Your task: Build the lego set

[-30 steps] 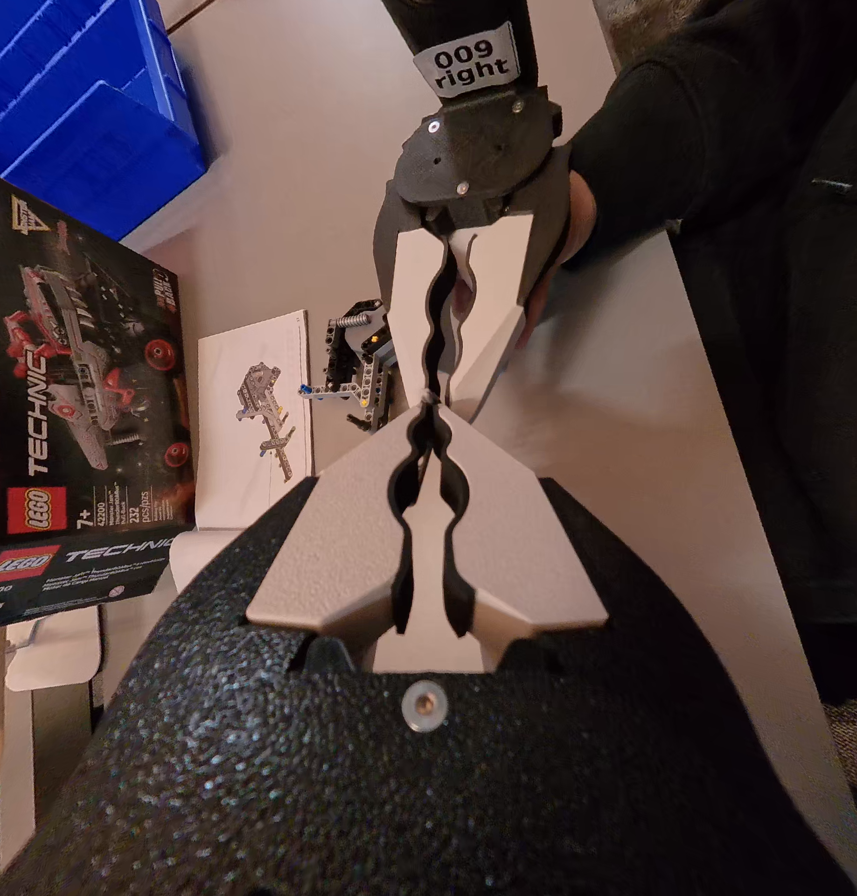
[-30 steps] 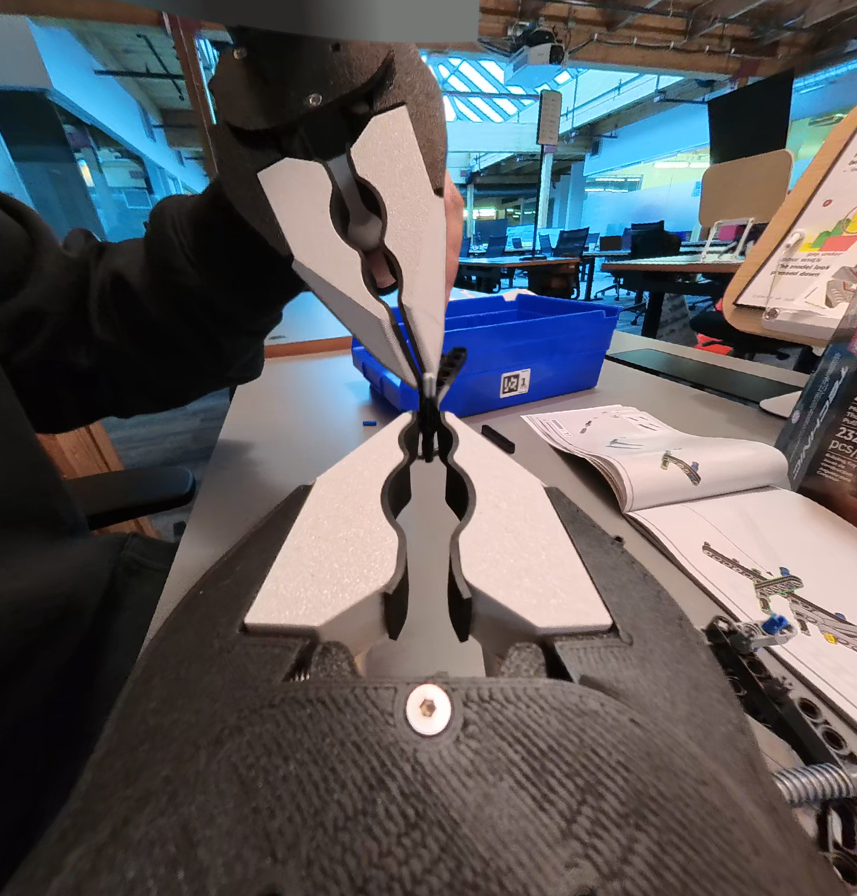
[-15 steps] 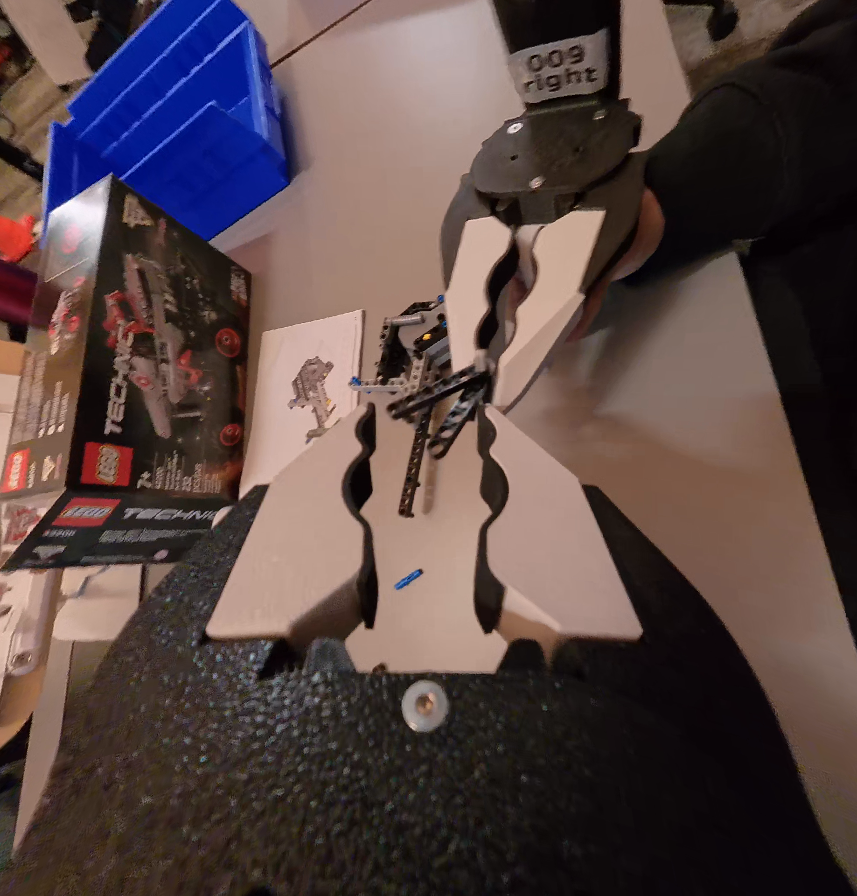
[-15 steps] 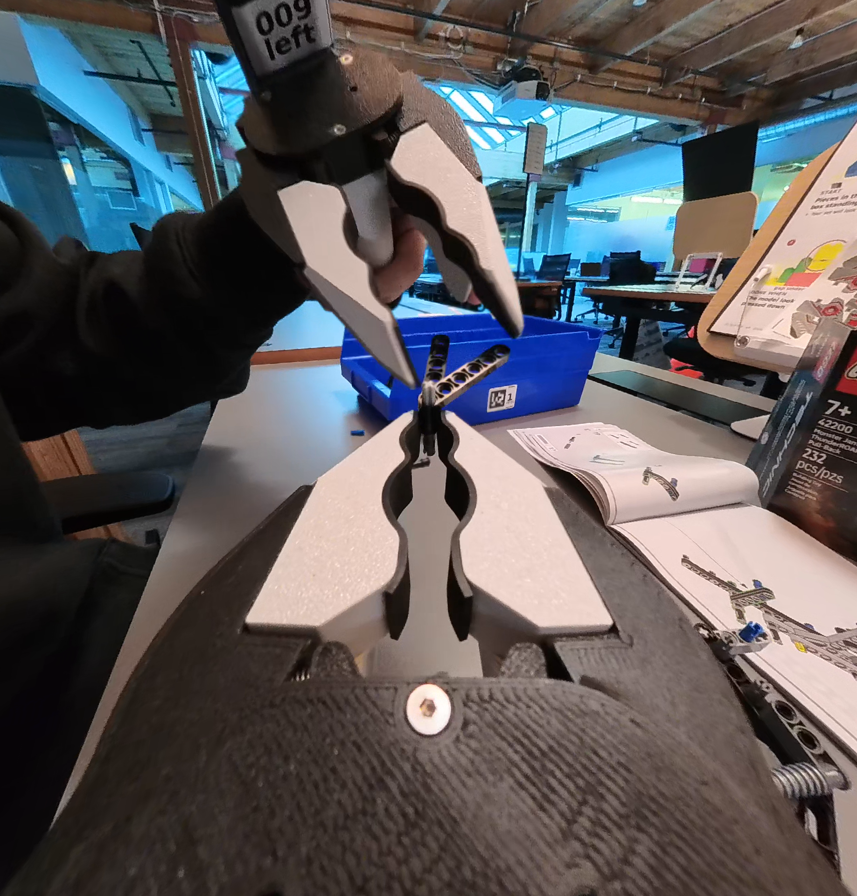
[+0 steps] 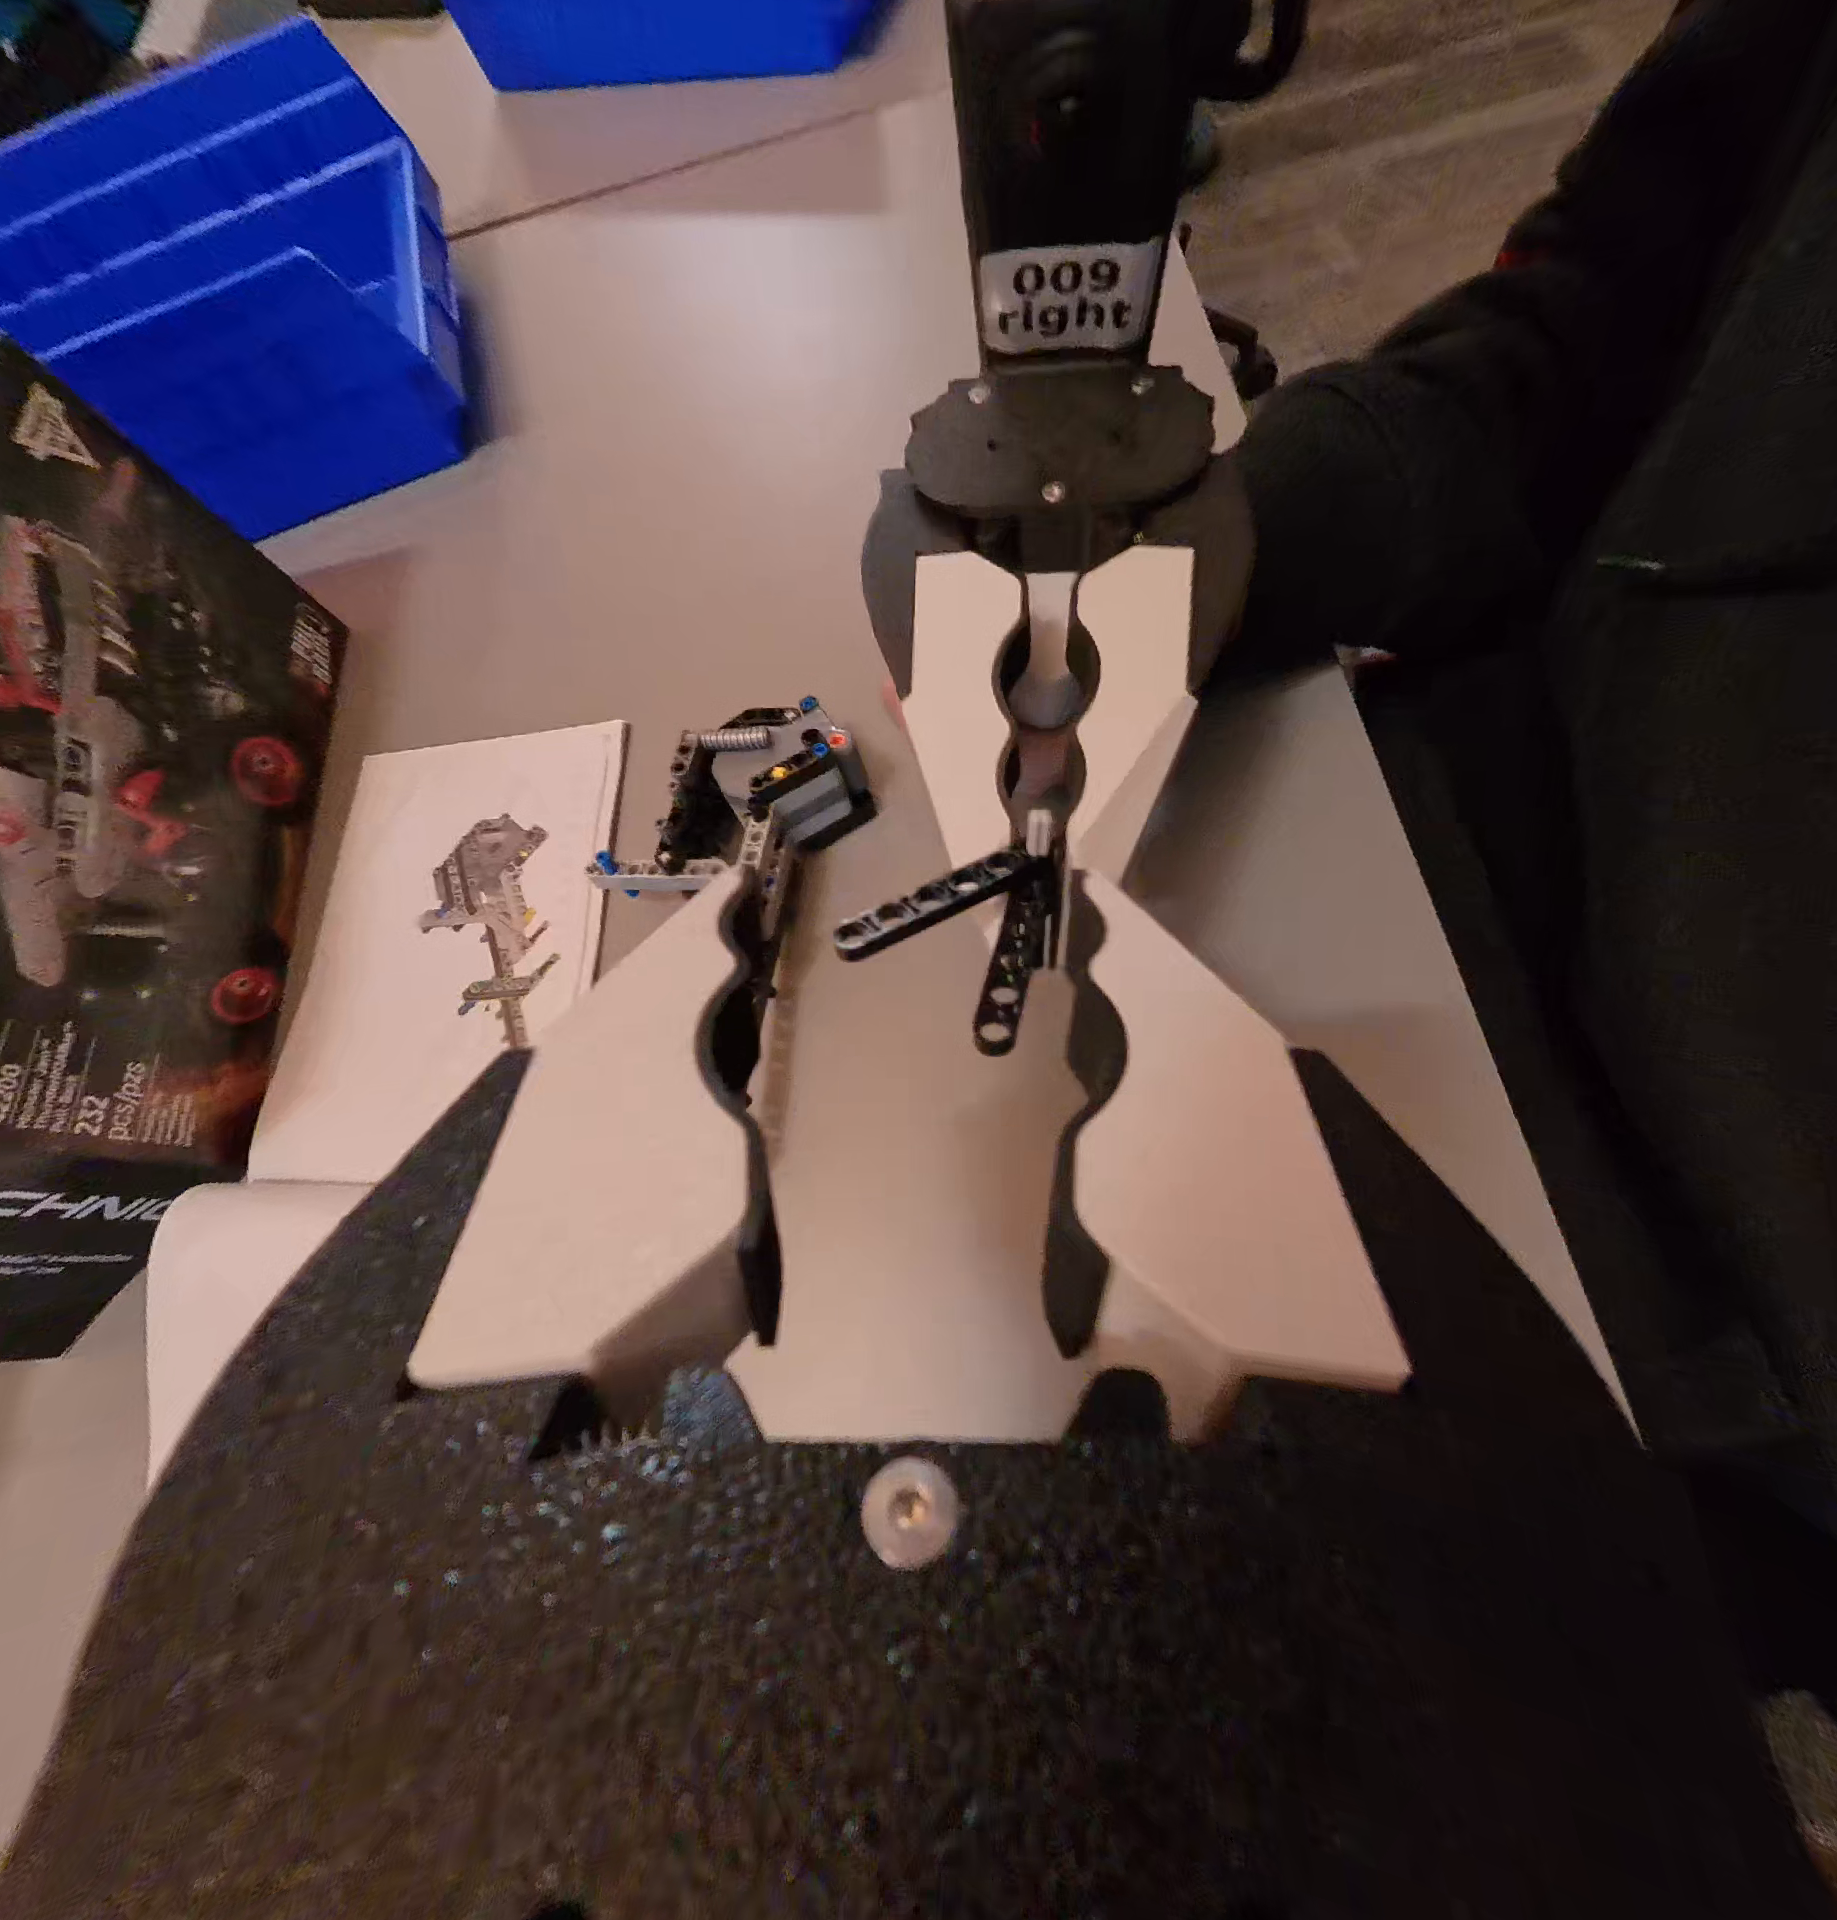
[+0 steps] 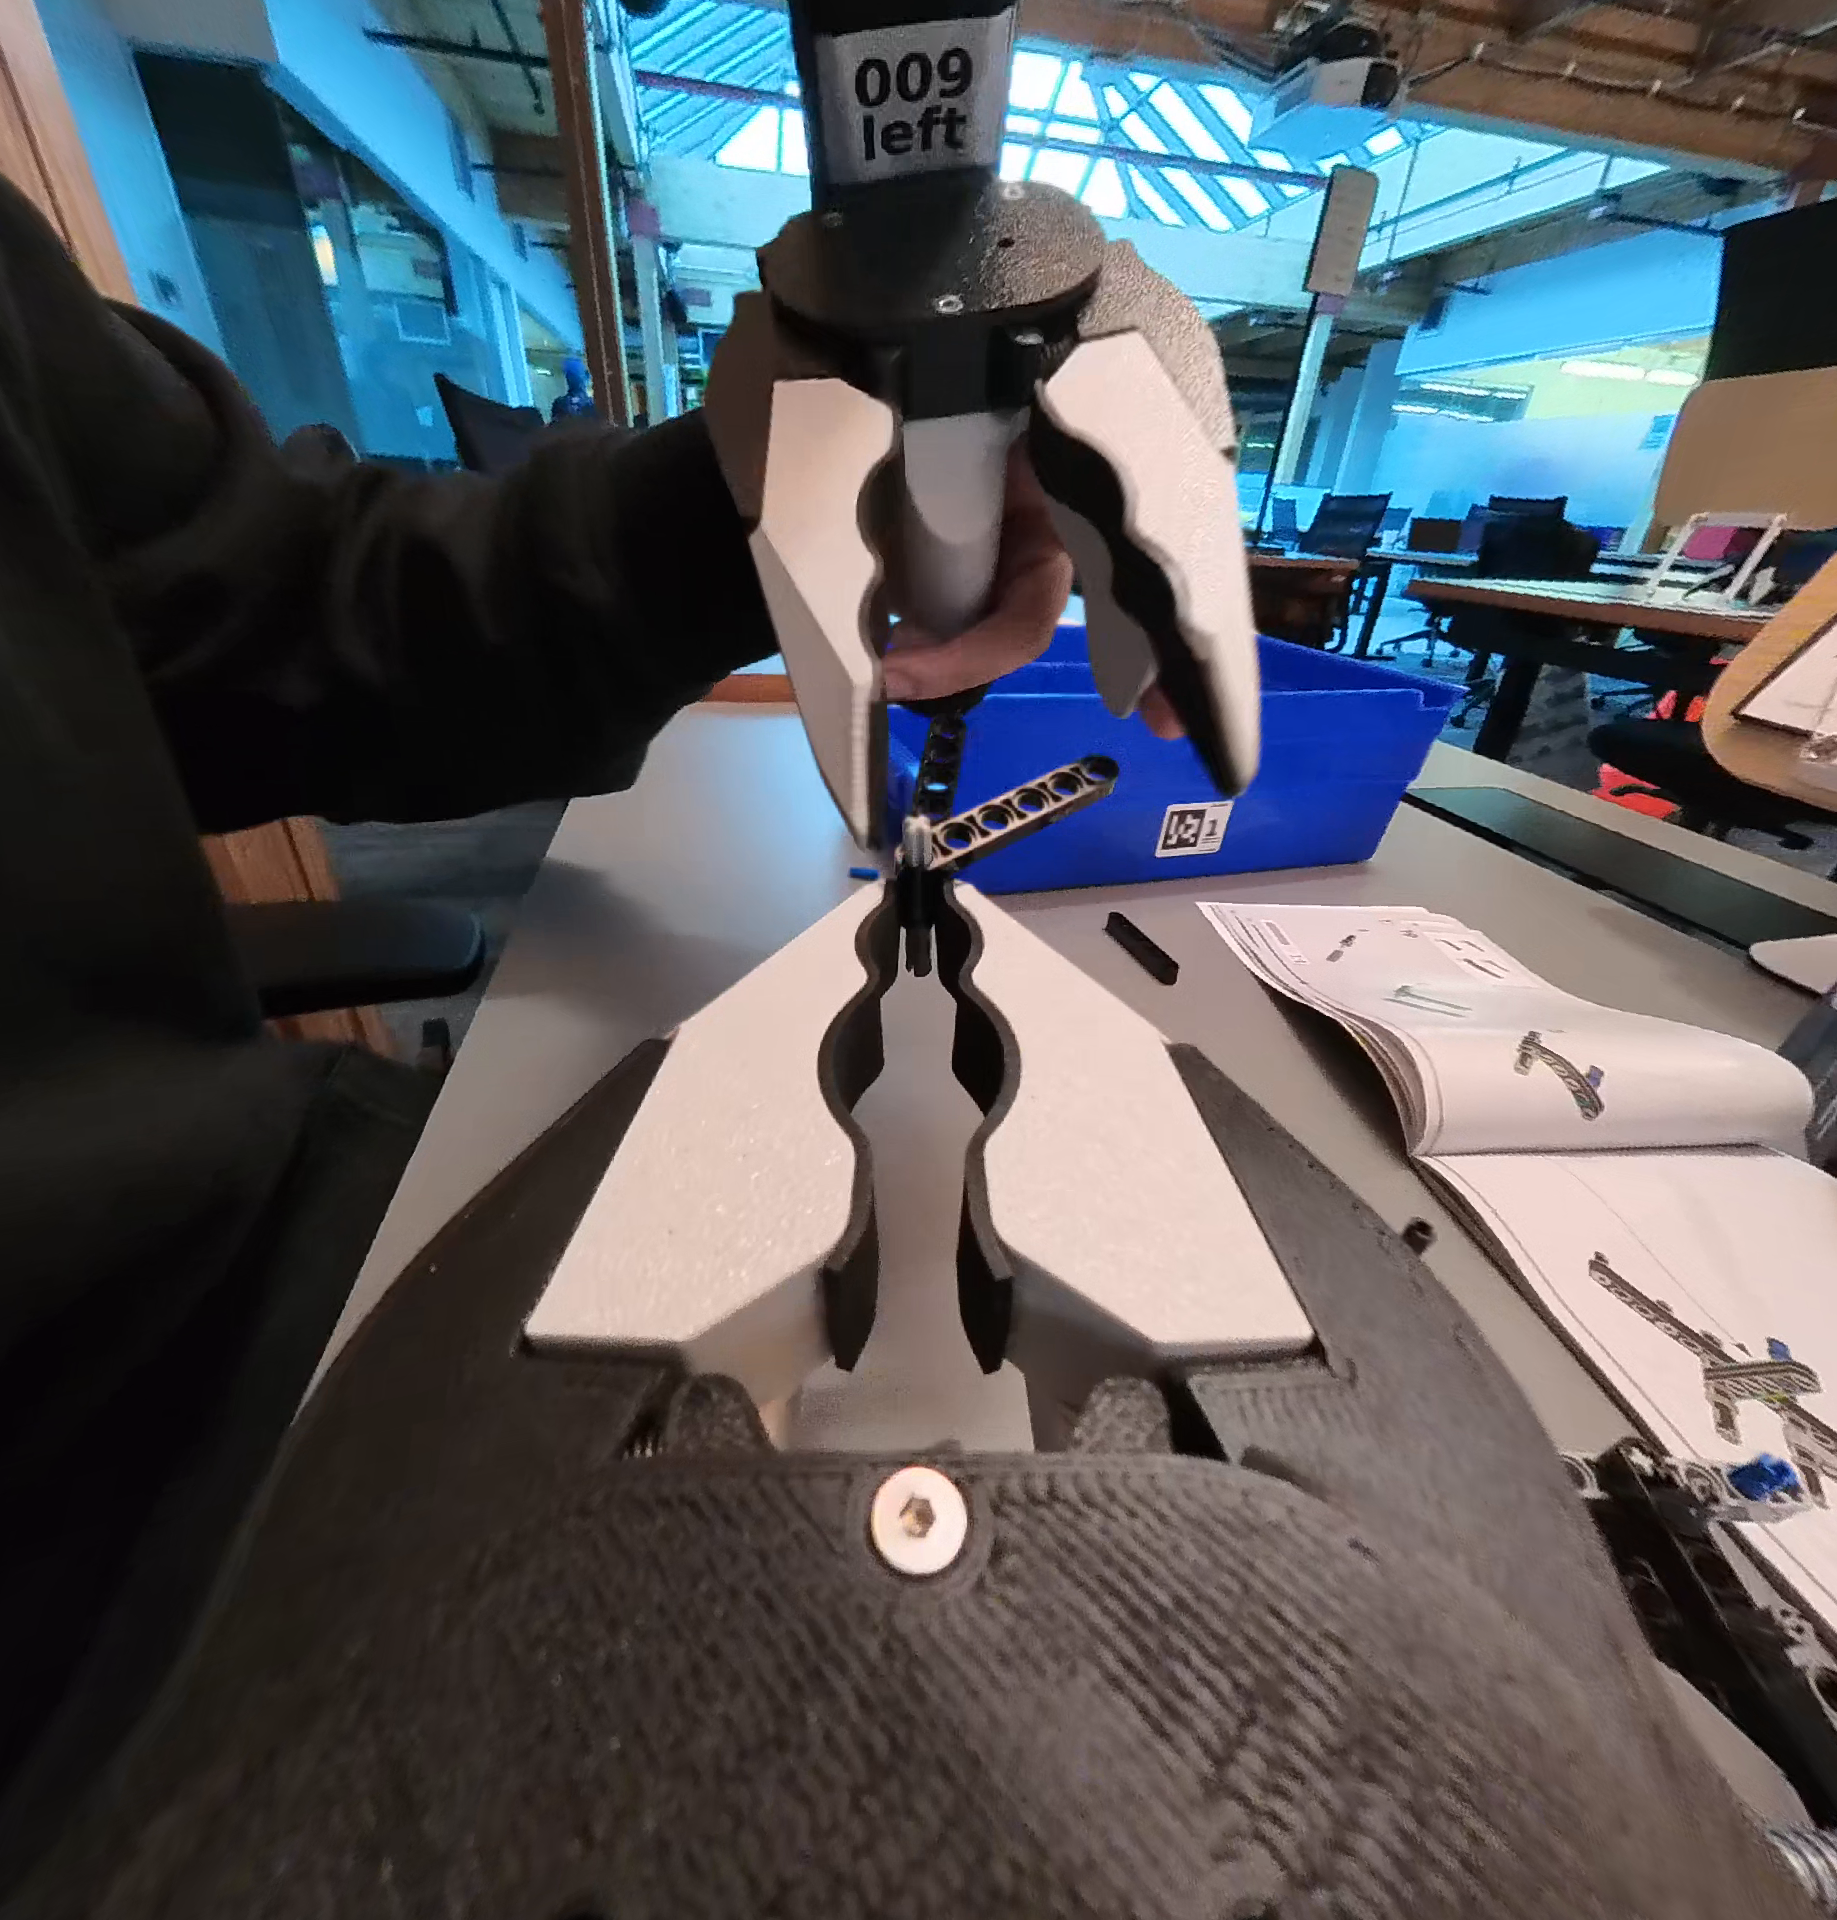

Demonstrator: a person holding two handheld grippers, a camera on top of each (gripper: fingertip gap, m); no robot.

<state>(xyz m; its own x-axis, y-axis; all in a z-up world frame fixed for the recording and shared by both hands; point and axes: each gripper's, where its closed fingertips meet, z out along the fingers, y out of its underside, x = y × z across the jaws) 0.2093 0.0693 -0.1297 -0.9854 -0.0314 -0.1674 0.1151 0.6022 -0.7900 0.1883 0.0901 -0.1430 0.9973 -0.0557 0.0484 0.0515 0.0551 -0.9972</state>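
Right gripper (image 6: 919, 914) is clamped on two pinned black beams (image 6: 1007, 805), held above the table. Left gripper (image 5: 909, 914) gapes wide just ahead, empty. Step: sub-assembly joining. Next, judged: carry beams to the model (image 5: 768, 790).

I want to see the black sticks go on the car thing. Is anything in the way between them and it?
Nothing visible. The black beams hang in the right gripper above bare table, with the partly built model just beside them.
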